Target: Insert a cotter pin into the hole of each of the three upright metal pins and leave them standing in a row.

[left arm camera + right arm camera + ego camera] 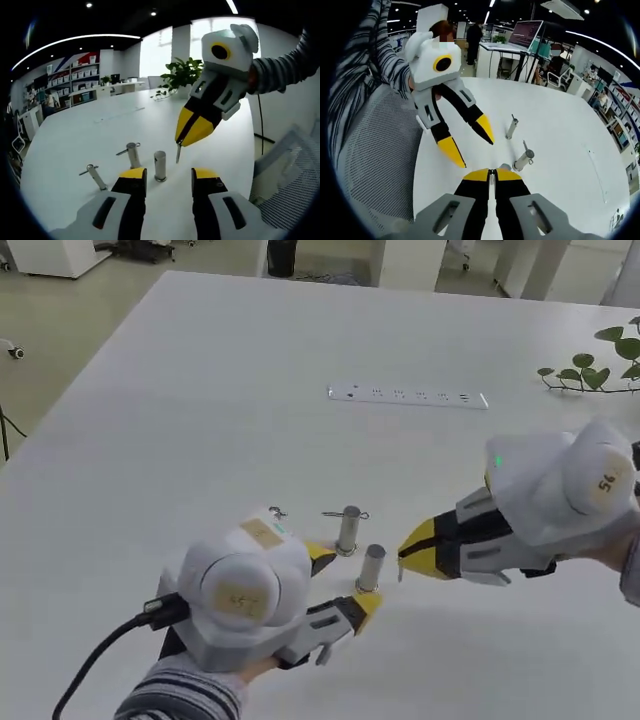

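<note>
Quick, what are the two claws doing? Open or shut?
Left claw: open, holding nothing.
Right claw: shut on a cotter pin.

L gripper (347, 580), jaws apart, near bare pin (371, 568); R gripper (408, 550) tip just beside it
</note>
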Motion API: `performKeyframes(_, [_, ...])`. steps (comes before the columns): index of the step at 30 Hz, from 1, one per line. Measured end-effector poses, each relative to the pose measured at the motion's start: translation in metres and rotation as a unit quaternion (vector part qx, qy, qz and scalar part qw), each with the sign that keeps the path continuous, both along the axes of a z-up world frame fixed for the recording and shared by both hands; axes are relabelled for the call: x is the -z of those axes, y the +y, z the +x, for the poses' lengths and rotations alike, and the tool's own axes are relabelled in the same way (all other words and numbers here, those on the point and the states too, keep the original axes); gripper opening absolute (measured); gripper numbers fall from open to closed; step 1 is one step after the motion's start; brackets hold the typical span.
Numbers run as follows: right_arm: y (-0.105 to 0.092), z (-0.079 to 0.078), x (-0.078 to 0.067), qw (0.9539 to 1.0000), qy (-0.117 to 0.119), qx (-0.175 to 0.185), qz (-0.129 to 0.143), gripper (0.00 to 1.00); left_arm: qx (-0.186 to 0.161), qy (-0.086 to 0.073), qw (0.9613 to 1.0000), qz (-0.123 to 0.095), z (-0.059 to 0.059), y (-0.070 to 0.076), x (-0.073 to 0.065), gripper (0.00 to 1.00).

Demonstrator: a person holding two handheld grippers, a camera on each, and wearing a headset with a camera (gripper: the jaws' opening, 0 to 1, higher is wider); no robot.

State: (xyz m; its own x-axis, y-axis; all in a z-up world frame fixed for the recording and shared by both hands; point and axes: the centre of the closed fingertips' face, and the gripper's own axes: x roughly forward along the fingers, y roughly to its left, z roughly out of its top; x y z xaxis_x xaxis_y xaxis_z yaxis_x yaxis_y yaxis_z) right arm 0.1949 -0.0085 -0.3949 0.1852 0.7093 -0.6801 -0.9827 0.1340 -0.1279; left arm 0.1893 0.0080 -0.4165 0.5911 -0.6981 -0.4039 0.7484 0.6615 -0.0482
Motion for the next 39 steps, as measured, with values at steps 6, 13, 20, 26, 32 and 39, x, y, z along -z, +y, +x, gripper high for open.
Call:
performKeyframes(6, [0.015, -0.007, -0.016, 0.998, 0.033, 0.006, 0.054, 0.0, 0.004, 0.001, 1.0, -0.006, 0.0, -0.003, 0.0, 0.28])
performKeyframes(13, [0.026, -0.017, -0.028, 0.994, 0.06, -0.005, 0.092, 0.0, 0.006, 0.001, 1.0, -0.007, -0.001, -0.003, -0.001, 0.16])
performKeyframes(20, [0.024, -0.021, -0.027, 0.9942, 0.063, -0.009, 0.087, 0.0, 0.007, -0.002, 0.9998, -0.018, -0.001, -0.002, -0.004, 0.0])
performKeyframes(26, [0.019, -0.023, -0.022, 0.9966, 0.053, -0.022, 0.059, 0.0, 0.015, -0.007, 0.9999, -0.001, -0.003, -0.002, -0.003, 0.0])
performKeyframes(32, [0.01, -0.021, -0.008, 0.9989, 0.023, -0.041, -0.005, 0.0, 0.027, -0.029, 0.9981, 0.047, -0.004, 0.001, 0.001, 0.01])
performKeyframes(39, [0.001, -0.019, 0.012, 0.9923, -0.018, -0.079, -0.093, 0.0, 0.065, -0.044, 0.9923, 0.096, -0.013, -0.005, 0.008, 0.0])
